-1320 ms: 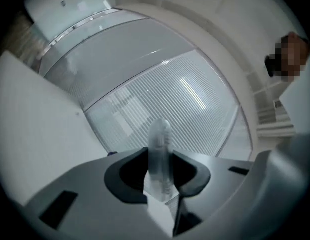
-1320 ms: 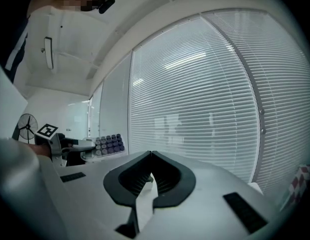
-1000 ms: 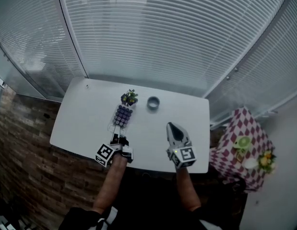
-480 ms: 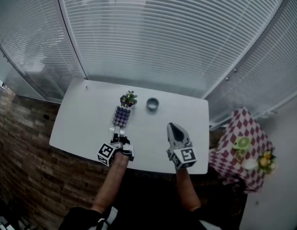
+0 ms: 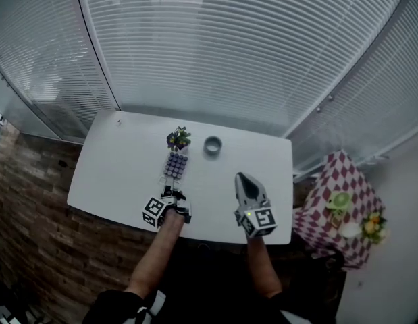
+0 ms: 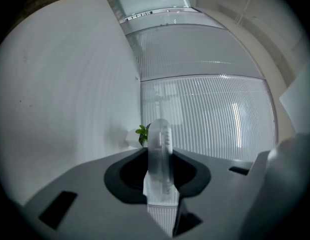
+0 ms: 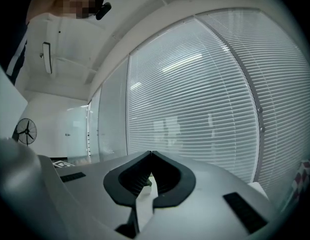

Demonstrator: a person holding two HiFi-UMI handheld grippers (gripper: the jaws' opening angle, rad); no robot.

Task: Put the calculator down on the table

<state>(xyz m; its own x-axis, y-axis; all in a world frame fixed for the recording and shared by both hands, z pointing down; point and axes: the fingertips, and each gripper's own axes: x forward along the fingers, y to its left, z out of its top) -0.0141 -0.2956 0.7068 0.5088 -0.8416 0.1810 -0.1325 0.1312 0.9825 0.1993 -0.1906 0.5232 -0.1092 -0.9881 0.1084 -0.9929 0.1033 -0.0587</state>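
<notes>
Head cam: steeply down on table (image 5: 114,167); both claw cams low, near-level; all share blinds (image 5: 229,46).

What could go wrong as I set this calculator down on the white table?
The clear calculator with purple keys reaches almost to the small potted plant, so its far end may nudge the pot. The left gripper clamps only its near end in its jaws; it could pivot or slip. Whether it touches the white table yet is unclear, so opening early might drop it.
</notes>
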